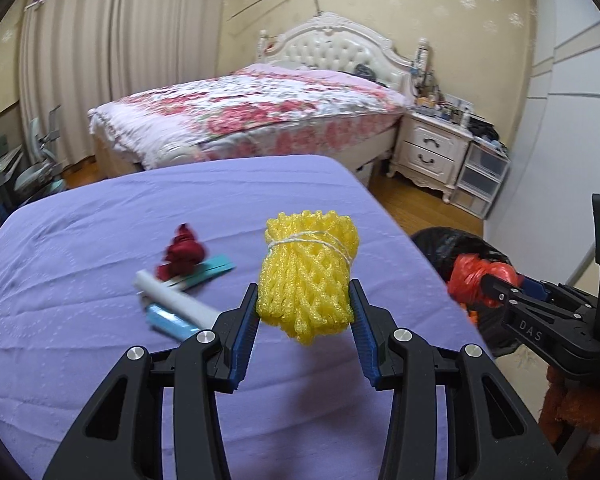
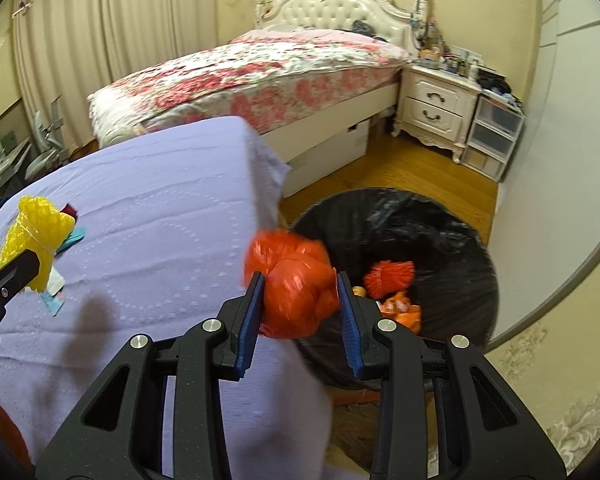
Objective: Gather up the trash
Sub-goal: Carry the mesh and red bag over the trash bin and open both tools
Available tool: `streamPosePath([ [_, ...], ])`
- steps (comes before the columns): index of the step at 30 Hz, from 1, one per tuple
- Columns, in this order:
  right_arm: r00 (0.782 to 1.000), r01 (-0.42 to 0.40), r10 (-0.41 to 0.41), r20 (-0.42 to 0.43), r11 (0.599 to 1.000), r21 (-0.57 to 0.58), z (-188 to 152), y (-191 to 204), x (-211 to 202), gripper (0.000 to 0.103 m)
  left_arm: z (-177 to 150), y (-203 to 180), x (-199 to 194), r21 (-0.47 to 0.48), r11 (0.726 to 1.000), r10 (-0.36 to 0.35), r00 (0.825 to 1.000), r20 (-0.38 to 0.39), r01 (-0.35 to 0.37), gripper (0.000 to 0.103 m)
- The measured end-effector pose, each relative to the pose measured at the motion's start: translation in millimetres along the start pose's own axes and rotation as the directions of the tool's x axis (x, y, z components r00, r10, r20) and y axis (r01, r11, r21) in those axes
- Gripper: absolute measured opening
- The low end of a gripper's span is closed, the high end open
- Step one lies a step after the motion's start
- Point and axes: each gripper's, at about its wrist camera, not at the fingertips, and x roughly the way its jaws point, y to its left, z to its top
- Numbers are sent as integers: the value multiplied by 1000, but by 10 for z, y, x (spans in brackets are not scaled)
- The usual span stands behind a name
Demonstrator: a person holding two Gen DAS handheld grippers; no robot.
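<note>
My left gripper [image 1: 305,304] is shut on a yellow foam net bundle [image 1: 310,268], held above the purple-covered table [image 1: 100,240]. It also shows at the left of the right wrist view [image 2: 32,236]. My right gripper [image 2: 300,300] is shut on a crumpled orange plastic bag [image 2: 290,280], at the table's right edge beside the black-lined trash bin [image 2: 440,240]. The bin holds orange trash [image 2: 392,276]. On the table lie a dark red crumpled piece [image 1: 182,256], a teal strip [image 1: 212,272], a white tube [image 1: 176,296] and a blue packet [image 1: 168,320].
A floral bed [image 1: 252,112] stands behind the table. A white nightstand [image 1: 432,152] and clear plastic drawers [image 1: 480,176] stand at the right by the wall. Wood floor [image 2: 400,172] lies between bed and bin. A chair [image 1: 40,160] is at the far left.
</note>
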Motion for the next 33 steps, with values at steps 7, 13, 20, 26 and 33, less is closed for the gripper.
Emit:
streamPosePath([
  [7,998,66,-67,17,996,59,27,-392,18,34,72,-478,278,48,995,-85,996,-19,85,44],
  [13,996,89,-91,9,991,100,18,-640,95,33,74,-755,515,90,991,-97,994,-54,101,44],
  [20,993,116,-119,10,982,149,-20,-898,101,33,109,-1024,634,130,985,-110,992,-64,117,44],
  [26,989,140,-145,16,974,178,-32,-1049,86,33,144,-1243,723,158,978,-124,990,-71,134,47],
  [33,988,149,-156,18,967,206,-59,-1132,69,35,111,-1323,772,168,978,-109,991,-78,121,71],
])
